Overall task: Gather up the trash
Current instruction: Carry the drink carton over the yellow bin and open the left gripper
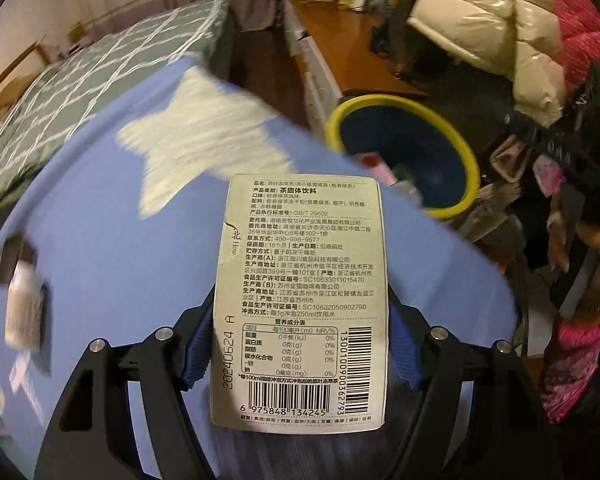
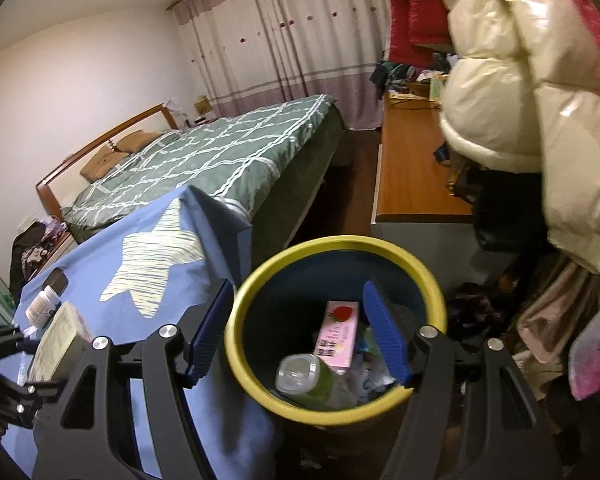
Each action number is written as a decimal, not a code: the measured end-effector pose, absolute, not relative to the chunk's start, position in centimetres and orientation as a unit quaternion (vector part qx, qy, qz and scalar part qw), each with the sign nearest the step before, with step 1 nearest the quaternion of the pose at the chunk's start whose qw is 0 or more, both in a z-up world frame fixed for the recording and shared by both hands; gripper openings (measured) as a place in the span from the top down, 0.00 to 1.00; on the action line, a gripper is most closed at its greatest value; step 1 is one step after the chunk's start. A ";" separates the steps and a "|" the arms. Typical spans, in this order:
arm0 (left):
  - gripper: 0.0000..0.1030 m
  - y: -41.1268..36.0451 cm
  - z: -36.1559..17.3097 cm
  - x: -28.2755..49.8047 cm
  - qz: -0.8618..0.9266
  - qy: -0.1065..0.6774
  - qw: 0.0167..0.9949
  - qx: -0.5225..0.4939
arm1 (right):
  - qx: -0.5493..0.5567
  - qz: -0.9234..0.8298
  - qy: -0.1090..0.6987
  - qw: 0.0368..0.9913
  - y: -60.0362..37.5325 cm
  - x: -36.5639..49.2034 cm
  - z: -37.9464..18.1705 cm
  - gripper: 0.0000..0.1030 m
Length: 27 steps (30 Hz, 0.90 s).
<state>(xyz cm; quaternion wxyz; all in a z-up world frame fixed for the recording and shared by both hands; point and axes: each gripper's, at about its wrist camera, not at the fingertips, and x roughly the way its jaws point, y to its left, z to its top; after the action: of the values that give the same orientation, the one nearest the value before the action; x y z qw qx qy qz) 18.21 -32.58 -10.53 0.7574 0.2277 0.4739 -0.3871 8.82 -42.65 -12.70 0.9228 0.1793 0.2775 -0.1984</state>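
My left gripper (image 1: 300, 340) is shut on a pale tea box (image 1: 300, 300) with printed Chinese text and barcodes, held over the blue star cloth (image 1: 120, 248). The same box shows in the right wrist view (image 2: 60, 340) at lower left. The blue bin with a yellow rim (image 1: 472, 168) stands to the right of the cloth. My right gripper (image 2: 296, 332) is open and empty above the bin (image 2: 436, 292). Inside lie a pink strawberry carton (image 2: 336, 332) and a green bottle (image 2: 312, 376).
A white pill bottle (image 2: 42, 306) and a dark small object (image 2: 56, 280) lie on the blue cloth. A green checked bed (image 2: 220, 160) is behind. A wooden dresser (image 2: 412, 176) stands right. Puffy jackets (image 2: 520, 100) hang over clutter on the floor.
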 end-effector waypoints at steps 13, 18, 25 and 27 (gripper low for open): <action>0.30 -49.6 -12.2 18.9 -0.434 0.461 0.735 0.243 | 0.201 -0.257 0.245 0.913 -45.8 0.9 -12.4 0.38; 0.14 -53.4 -12.7 19.9 -0.430 0.450 0.749 0.226 | 0.210 -0.274 0.233 0.909 -47.0 -0.6 -12.2 0.33; 0.11 -50.1 -10.5 20.4 -0.414 0.416 0.785 0.196 | 0.213 -0.263 0.244 0.909 -46.8 0.3 -12.7 0.33; 0.09 -47.1 -9.5 20.2 -0.404 0.395 0.803 0.191 | 0.210 -0.256 0.250 0.910 -46.3 0.9 -12.9 0.33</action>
<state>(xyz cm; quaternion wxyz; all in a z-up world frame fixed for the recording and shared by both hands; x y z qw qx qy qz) 20.15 -47.10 -9.46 0.8026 0.1910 0.3949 -0.4041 0.93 -46.31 -12.93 0.9096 0.2105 0.2505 -0.2560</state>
